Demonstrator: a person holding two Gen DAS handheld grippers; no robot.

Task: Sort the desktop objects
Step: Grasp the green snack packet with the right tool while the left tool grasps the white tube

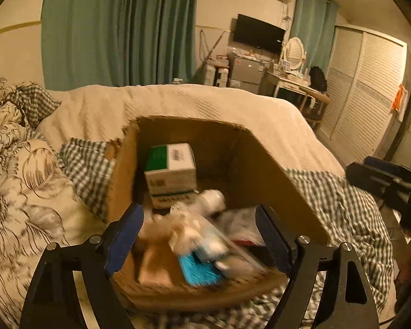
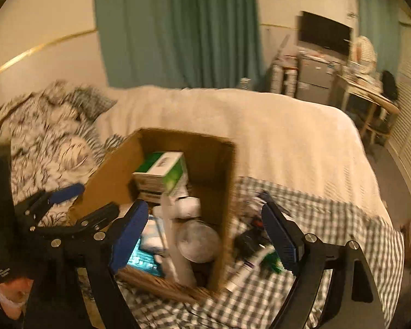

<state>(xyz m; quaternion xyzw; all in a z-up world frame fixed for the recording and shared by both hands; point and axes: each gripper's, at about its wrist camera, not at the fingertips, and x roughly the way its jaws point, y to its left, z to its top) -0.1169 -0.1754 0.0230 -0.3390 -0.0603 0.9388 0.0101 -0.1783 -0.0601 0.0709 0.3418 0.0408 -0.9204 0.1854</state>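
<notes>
Two grippers hang over an open cardboard box [image 1: 274, 164] on a checked sheet [image 1: 350, 213] spread across a bed, and both stand with their blue-padded jaws wide apart and nothing between them. The left gripper [image 1: 198, 235], at the bottom centre of its own view, is poised over the near end of the box, above a jumble of blurred things: a clear bag of pale fluffy stuff [image 1: 194, 235], something turquoise [image 1: 200, 271], a white bottle [image 1: 212, 198] and, further back near the centre of the frame, a green and white carton [image 1: 170, 167] stacked on another pack.

The right gripper [image 2: 205, 235], at the bottom centre of its view, straddles the right wall of the box. Loose items not yet sorted lie on the sheet just beside that wall, at lower right of centre: a dark object [image 2: 249, 242], a white tube [image 2: 243, 274] and something green [image 2: 272, 263].

Both views are smeared, so judging depth is hard. The box is already crowded and its near rim looks soft and bowed; I judge a finger coming down could catch that rim or the right wall and tip or drag the box on the yielding bedding. The tube lies touching the wall, so a grab there might pinch cardboard too. The two grippers are close and could knock together
</notes>
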